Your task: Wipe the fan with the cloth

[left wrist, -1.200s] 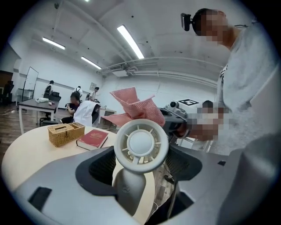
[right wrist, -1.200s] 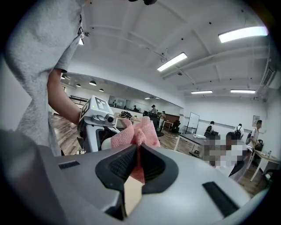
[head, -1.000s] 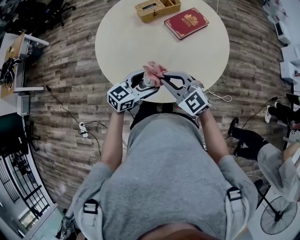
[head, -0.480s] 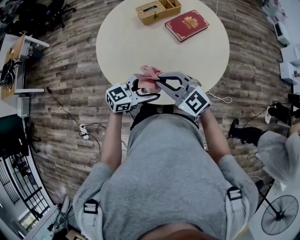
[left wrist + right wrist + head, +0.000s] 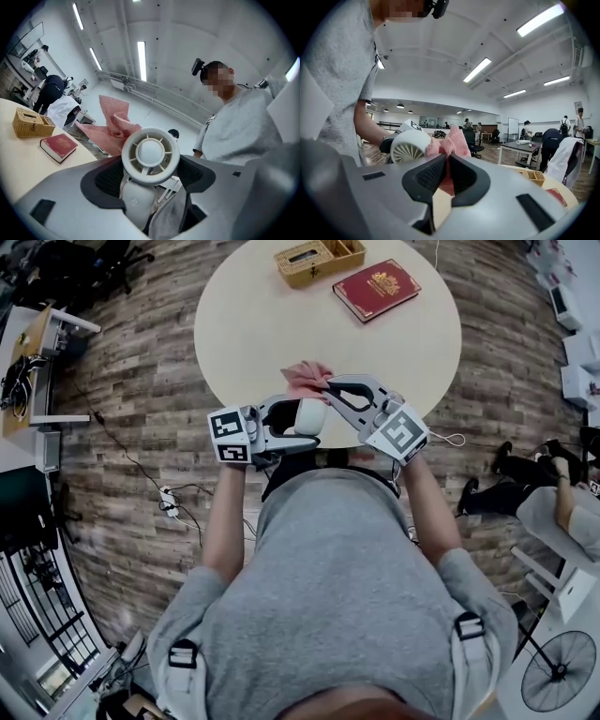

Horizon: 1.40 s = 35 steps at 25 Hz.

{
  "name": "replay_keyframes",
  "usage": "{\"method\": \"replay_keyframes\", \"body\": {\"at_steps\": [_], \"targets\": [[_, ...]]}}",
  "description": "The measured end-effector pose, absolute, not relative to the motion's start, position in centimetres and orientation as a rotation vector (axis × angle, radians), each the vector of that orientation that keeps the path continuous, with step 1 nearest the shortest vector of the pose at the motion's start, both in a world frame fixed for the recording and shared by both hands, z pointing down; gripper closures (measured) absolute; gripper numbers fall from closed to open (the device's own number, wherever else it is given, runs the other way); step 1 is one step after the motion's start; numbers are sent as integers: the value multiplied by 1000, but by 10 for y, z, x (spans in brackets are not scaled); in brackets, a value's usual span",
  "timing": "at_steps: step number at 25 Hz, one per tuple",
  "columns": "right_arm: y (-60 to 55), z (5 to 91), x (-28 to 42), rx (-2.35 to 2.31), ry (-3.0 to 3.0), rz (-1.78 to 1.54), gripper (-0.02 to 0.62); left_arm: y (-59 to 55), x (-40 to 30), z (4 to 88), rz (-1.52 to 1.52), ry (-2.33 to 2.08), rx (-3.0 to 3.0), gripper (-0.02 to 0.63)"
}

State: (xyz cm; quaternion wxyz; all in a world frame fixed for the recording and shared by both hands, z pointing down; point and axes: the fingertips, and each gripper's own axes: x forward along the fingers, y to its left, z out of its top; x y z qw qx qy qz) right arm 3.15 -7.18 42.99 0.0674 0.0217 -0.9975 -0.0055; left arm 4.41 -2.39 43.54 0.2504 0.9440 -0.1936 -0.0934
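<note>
With the left gripper (image 5: 287,424) clenched on the fan (image 5: 150,152) above the table's (image 5: 253,324) near edge, the right gripper (image 5: 445,174), jaws pinching the cloth (image 5: 452,139) beside it, should probably stroke gently across its face.

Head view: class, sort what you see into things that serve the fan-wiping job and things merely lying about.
In use: fan, gripped in the left claw; pink cloth, pinched in the right claw.
Lying about: red book and wicker basket, on the far side of the round table.
</note>
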Motion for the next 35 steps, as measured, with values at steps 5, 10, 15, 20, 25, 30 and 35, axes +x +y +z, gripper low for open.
{"method": "replay_keyframes", "body": {"at_steps": [5,10,15,20,25,30,35], "targets": [[-58,441,32,9,-2966,-45,566,-27,32,420,-407,-525,2537,238],[-50,441,37,-12,-2998,34,566,-24,34,416,-483,-478,2505,238],[-49,442,41,-56,-2992,-10,566,-15,45,415,-445,-407,2501,238],[-52,438,49,-85,-3012,51,566,-6,67,423,-269,-341,2536,238],[-52,436,50,-243,-3017,85,566,2,81,437,-112,-281,2548,238],[-39,432,50,-457,-2989,254,566,11,87,461,60,-237,2552,238],[-32,424,52,-538,-2974,191,566,1,83,473,58,-344,2520,238]]}}
